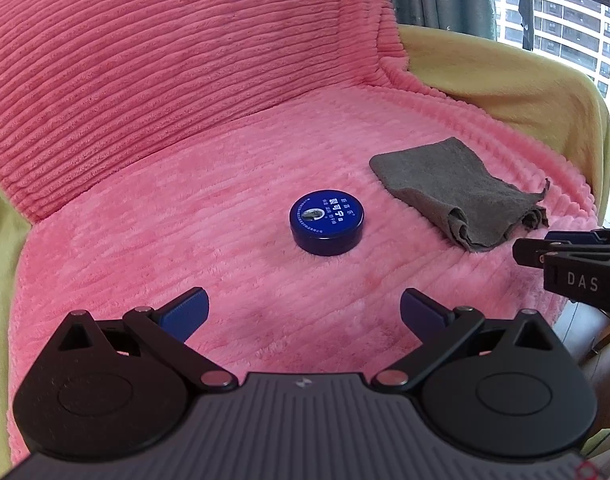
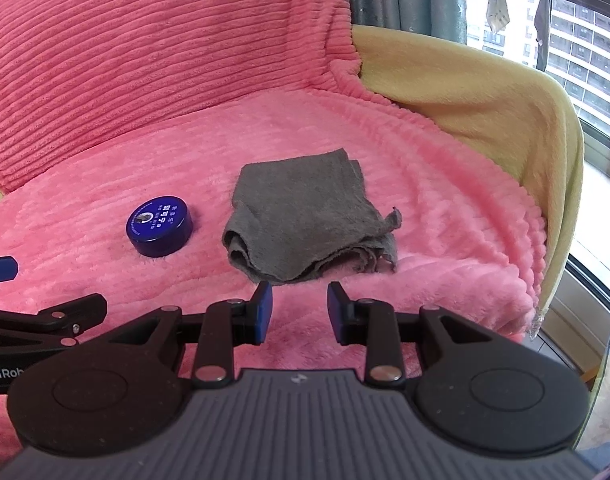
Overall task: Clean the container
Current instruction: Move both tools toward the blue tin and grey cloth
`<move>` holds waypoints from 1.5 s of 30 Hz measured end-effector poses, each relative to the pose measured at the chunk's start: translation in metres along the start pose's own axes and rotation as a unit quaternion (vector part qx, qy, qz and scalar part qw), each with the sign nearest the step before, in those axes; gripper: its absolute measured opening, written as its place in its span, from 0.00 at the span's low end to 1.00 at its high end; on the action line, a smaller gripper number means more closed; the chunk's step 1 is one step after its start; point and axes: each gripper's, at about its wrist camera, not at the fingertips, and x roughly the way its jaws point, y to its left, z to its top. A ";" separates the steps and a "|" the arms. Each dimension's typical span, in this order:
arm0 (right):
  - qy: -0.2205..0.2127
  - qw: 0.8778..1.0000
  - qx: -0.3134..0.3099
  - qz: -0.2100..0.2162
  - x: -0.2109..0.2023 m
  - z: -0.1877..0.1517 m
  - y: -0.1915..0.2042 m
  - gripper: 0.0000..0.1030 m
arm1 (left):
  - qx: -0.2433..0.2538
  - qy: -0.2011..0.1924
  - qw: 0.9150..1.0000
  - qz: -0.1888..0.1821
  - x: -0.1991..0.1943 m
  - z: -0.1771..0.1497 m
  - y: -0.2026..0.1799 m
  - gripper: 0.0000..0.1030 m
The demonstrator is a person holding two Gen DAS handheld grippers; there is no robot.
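Container (image 1: 327, 227), blue lidded tin, lies within reach between spread, empty left gripper (image 1: 303, 312) and grey cloth (image 2: 311, 222), which narrower-spread, empty right gripper (image 2: 299, 311) faces for pickup.

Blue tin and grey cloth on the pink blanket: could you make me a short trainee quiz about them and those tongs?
1. True or false: the left tongs grip the blue tin.
2. Which tongs point at the grey cloth: A left, B right?
3. Fill in: tin and cloth lie on a pink ____.

Key: 1 false, both tongs are open and empty; 2 B; 3 blanket.
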 end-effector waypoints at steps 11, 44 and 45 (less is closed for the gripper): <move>0.006 1.000 -0.003 -0.003 0.002 -0.002 -0.001 0.27 | -0.002 0.005 1.000 0.008 0.005 -0.006 0.007 1.00; 0.007 1.000 -0.014 0.023 0.005 -0.004 0.001 0.27 | -0.006 0.042 0.999 0.025 0.023 -0.003 0.004 1.00; 0.007 1.000 -0.013 0.024 0.006 -0.004 0.000 0.27 | -0.005 0.042 0.999 0.023 0.023 -0.003 0.003 1.00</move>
